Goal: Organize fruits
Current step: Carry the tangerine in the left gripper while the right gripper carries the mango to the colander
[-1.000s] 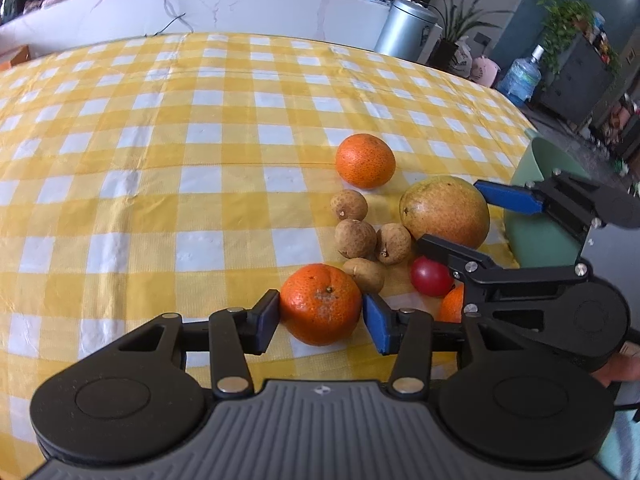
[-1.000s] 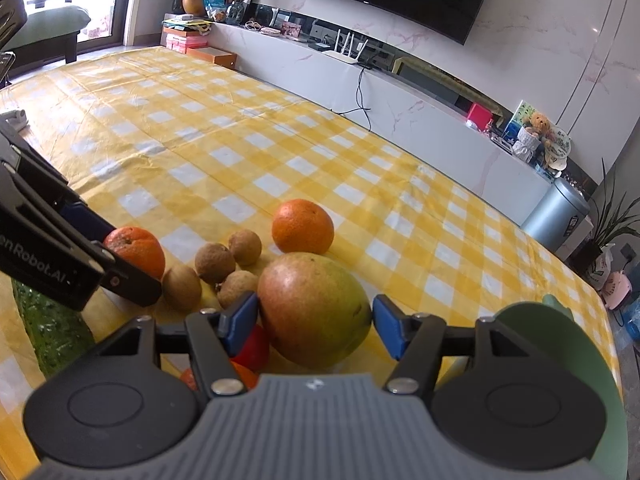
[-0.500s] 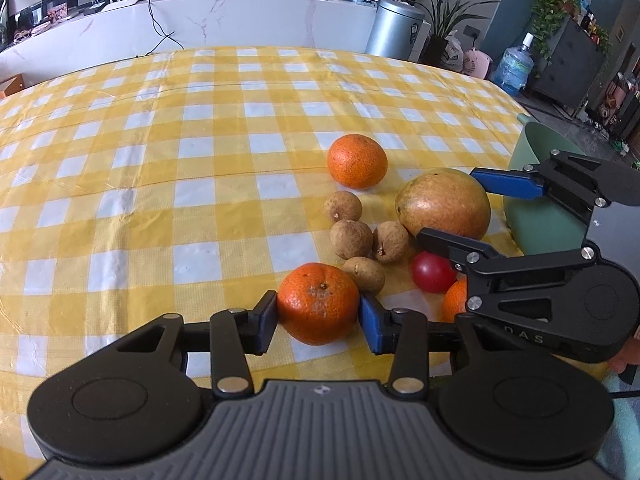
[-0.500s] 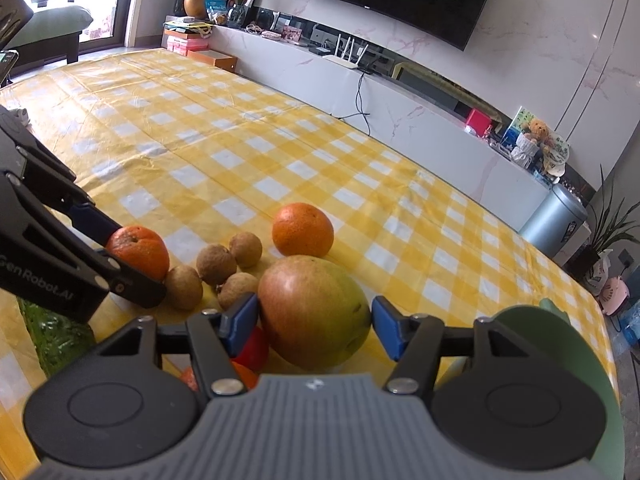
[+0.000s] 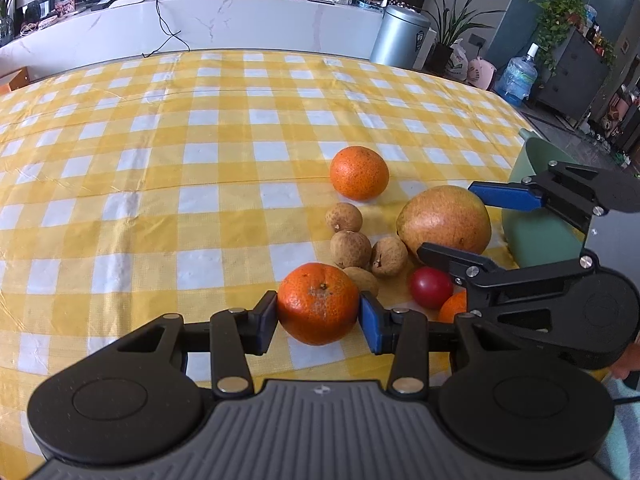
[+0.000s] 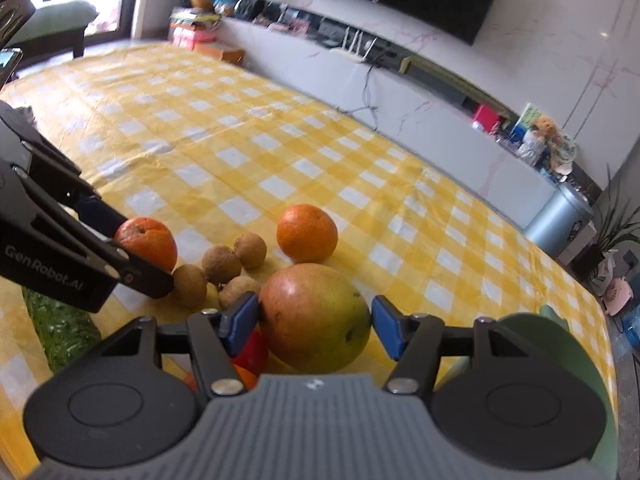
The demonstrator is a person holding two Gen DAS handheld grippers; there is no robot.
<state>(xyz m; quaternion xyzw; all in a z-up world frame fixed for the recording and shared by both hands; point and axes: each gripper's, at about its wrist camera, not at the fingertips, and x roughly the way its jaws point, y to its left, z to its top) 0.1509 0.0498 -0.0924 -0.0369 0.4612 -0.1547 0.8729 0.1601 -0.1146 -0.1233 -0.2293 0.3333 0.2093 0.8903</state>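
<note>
Orange (image 5: pixel 318 303) clamped by left hand-held gripper (image 5: pixel 319 317) ("GenRobot.AI" on side); right hand-held gripper (image 6: pixel 316 322) pinches mango (image 6: pixel 315 317).

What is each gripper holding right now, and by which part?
The left gripper clamps an orange by its sides. The right gripper straddles the mango; grip unclear.

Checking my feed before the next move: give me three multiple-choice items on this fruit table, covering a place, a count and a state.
1. Which fruit lies nearest the green bowl?
A. the mango
B. the lone far orange
C. the brown fruits

2. How many small brown fruits are there?
A. two
B. four
C. six

3. The left gripper is:
A. open above bare cloth
B. shut on an orange
C. shut on the red fruit

Answers: 1 A, the mango sits right beside the bowl; 2 B, four cluster together; 3 B, both pads press the orange's sides.
</note>
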